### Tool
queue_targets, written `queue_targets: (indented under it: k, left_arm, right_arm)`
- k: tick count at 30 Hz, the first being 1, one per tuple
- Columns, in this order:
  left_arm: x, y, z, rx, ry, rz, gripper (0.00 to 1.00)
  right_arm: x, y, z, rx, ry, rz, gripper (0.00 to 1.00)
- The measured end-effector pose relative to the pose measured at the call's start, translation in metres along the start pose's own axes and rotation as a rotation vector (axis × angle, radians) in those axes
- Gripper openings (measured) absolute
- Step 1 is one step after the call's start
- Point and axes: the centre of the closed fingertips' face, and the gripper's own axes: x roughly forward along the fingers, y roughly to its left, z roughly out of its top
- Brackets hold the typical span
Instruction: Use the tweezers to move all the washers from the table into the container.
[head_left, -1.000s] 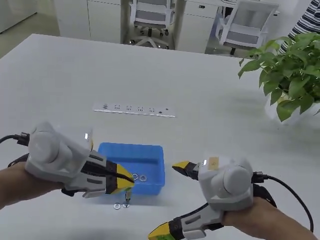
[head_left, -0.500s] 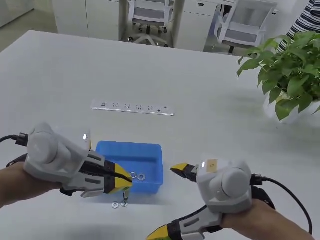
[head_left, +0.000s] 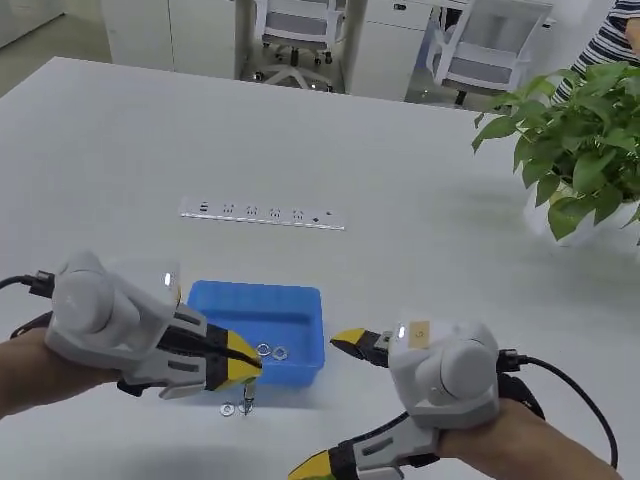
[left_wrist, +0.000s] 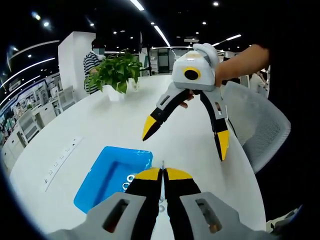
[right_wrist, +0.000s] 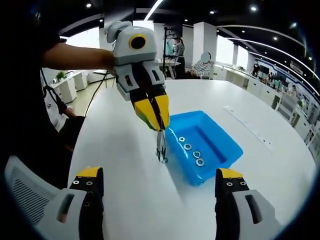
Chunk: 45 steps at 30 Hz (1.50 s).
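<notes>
My left gripper (head_left: 246, 364) is shut on thin metal tweezers (head_left: 248, 398), which point down at the table just in front of the blue container (head_left: 302, 298). Two small washers (head_left: 229, 409) lie on the table by the tweezer tips. In the right gripper view the tweezers (right_wrist: 161, 144) meet a washer (right_wrist: 164, 160) beside the container (right_wrist: 222, 146), where several washers (right_wrist: 192, 150) lie. My right gripper (head_left: 322, 405) hangs open to the right of the container with nothing between its jaws. The left gripper view shows it (left_wrist: 185, 142) open above the table.
A white power strip (head_left: 262, 214) lies on the table beyond the container. A potted green plant (head_left: 580, 140) stands at the right edge. Office chairs (head_left: 300, 30) stand past the far side of the white table (head_left: 420, 230).
The head camera has shifted slightly. Both grippers and the tweezers keep their places relative to the container.
</notes>
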Motion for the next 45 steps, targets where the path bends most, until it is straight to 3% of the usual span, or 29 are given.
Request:
queue_targets:
  k: [10,18,32,45]
  left_arm:
    - [0.000,0.001,-0.002,-0.010,-0.005,0.000,0.05]
    - [-0.003,0.000,-0.003,-0.008,0.002,-0.013,0.05]
    - [-0.006,0.000,-0.006,-0.015,0.009,-0.021,0.05]
    - [-0.007,0.002,-0.006,-0.017,0.012,-0.021,0.05]
  right_arm:
    - [0.003,0.005,0.000,-0.011,-0.006,0.023,0.89]
    - [0.011,0.012,0.004,-0.054,-0.023,0.064,0.76]
    - [0.034,0.012,0.011,-0.160,-0.020,0.121,0.45]
    - [0.058,0.006,0.014,-0.213,0.003,0.159,0.31]
